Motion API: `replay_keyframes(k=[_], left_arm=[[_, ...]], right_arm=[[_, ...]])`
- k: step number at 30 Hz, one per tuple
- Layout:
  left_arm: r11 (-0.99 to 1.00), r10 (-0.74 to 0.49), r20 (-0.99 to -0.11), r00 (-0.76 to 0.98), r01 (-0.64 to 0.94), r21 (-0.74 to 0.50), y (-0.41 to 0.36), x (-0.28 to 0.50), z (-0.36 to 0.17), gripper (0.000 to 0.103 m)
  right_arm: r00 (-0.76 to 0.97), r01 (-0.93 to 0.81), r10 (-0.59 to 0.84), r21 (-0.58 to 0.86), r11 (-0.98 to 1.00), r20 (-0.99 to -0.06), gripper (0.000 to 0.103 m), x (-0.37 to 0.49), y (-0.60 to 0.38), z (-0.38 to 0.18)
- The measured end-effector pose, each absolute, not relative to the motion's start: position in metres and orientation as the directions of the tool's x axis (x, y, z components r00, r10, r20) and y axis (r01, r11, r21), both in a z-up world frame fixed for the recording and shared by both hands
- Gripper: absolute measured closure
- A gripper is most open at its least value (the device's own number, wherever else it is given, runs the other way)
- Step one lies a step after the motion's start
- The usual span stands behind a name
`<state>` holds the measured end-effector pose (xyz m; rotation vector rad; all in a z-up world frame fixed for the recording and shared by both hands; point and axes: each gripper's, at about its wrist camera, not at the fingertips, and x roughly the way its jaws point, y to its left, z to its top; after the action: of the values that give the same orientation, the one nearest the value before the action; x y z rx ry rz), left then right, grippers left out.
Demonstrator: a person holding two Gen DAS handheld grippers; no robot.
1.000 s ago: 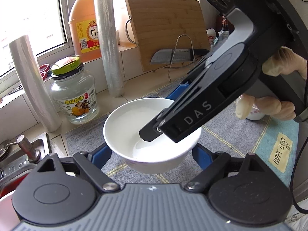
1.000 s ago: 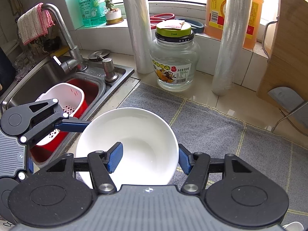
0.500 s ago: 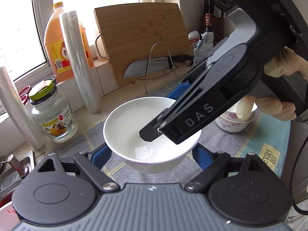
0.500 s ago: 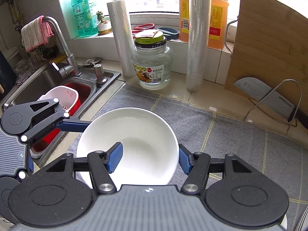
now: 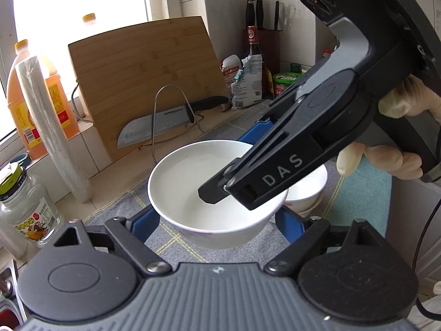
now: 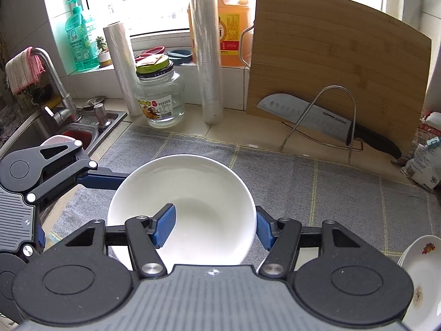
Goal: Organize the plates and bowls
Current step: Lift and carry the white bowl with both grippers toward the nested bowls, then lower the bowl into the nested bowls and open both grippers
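The right gripper (image 6: 215,227) grips the plain white ceramic bowl (image 6: 190,209) by its rim, one blue finger (image 6: 164,225) inside, one outside, held above the grey checked mat (image 6: 330,193) on the table. The left gripper (image 5: 217,222) flanks the bowl, fingers spread wide; contact cannot be told. Stacked white bowls (image 5: 308,190) sit just behind.

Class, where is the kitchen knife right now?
In the right wrist view, the knife rests on a wire rack against the wooden cutting board, right of the plastic-wrap roll.
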<state>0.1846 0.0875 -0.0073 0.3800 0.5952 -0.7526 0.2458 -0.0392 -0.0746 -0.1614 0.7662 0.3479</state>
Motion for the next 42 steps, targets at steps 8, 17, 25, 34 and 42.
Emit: replay_keyframes(k=[8, 17, 25, 34, 42], left_arm=[[0.612, -0.579, -0.628, 0.52, 0.786, 0.086, 0.05, 0.191, -0.012, 0.013], [0.564, -0.624, -0.624, 0.471, 0.824, 0.057, 0.015, 0.204, -0.021, 0.013], [0.549, -0.627, -0.65, 0.43, 0.835, 0.023, 0.0, 0.215, -0.037, 0.013], [0.547, -0.615, -0.682, 0.395, 0.837, -0.009, -0.002, 0.221, -0.046, 0.013], [0.543, -0.617, -0.695, 0.368, 0.839, -0.038, -0.002, 0.226, -0.046, 0.012]], right_arm=[[0.693, -0.277, 0.188, -0.016, 0.961, -0.696, 0.036, 0.236, -0.082, -0.073], [0.706, -0.19, 0.123, -0.019, 0.982, -0.697, 0.036, 0.236, -0.121, -0.075], [0.692, -0.161, 0.111, -0.003, 0.987, -0.713, 0.036, 0.243, -0.138, -0.088], [0.667, -0.162, 0.118, 0.011, 0.987, -0.735, 0.036, 0.247, -0.14, -0.102], [0.662, -0.17, 0.126, 0.015, 0.985, -0.739, 0.036, 0.248, -0.141, -0.103]])
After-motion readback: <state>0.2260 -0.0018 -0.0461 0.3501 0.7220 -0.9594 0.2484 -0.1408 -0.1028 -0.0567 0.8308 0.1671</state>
